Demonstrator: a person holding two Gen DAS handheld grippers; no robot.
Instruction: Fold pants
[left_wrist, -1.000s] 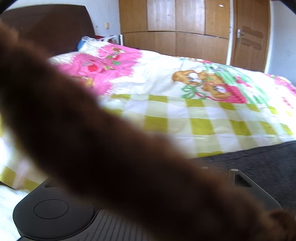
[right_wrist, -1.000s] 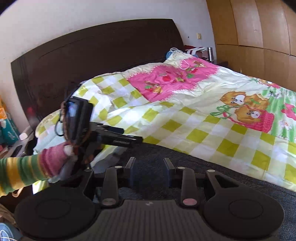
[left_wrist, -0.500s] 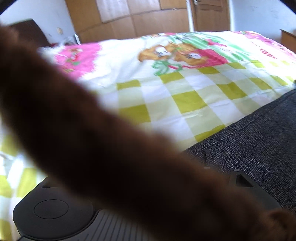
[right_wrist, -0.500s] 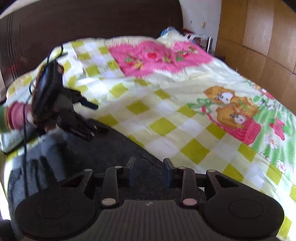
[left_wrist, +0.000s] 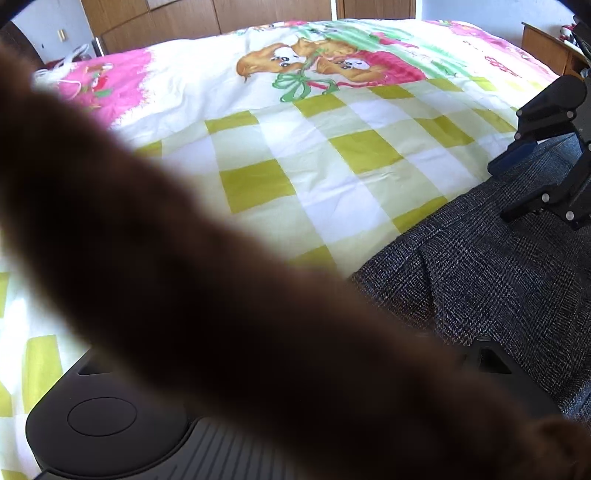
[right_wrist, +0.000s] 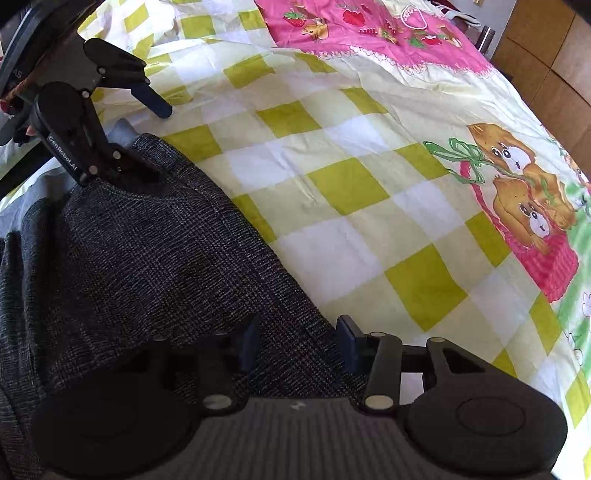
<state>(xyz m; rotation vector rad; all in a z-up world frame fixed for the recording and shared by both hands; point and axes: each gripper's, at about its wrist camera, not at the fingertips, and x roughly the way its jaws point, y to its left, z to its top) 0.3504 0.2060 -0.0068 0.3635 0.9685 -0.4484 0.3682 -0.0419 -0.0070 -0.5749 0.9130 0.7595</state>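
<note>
Dark grey checked pants (right_wrist: 140, 258) lie on the bed, along its left side in the right wrist view and at the lower right (left_wrist: 498, 280) in the left wrist view. My right gripper (right_wrist: 299, 343) is open low over the fabric, and the pants' edge runs between its fingers. It also shows, fingers apart, as the right gripper (left_wrist: 500, 192) in the left wrist view. My left gripper (right_wrist: 123, 144) is open at the far end of the pants, one finger raised and the other down on the cloth. A blurred brown strand (left_wrist: 221, 314) hides its fingers in its own view.
A quilt (right_wrist: 332, 184) with yellow-green checks, pink patches and cartoon animals covers the bed beyond the pants. Wooden wardrobe doors (left_wrist: 221, 14) stand behind the bed. A wooden bedside cabinet (left_wrist: 546, 48) sits at the far right. A sleeve edge (right_wrist: 7, 103) shows behind the left gripper.
Both grippers have come down close to the pants. The left gripper, earlier held up above the bed, now has a finger on the fabric's far end; the right one sits low over the near edge.
</note>
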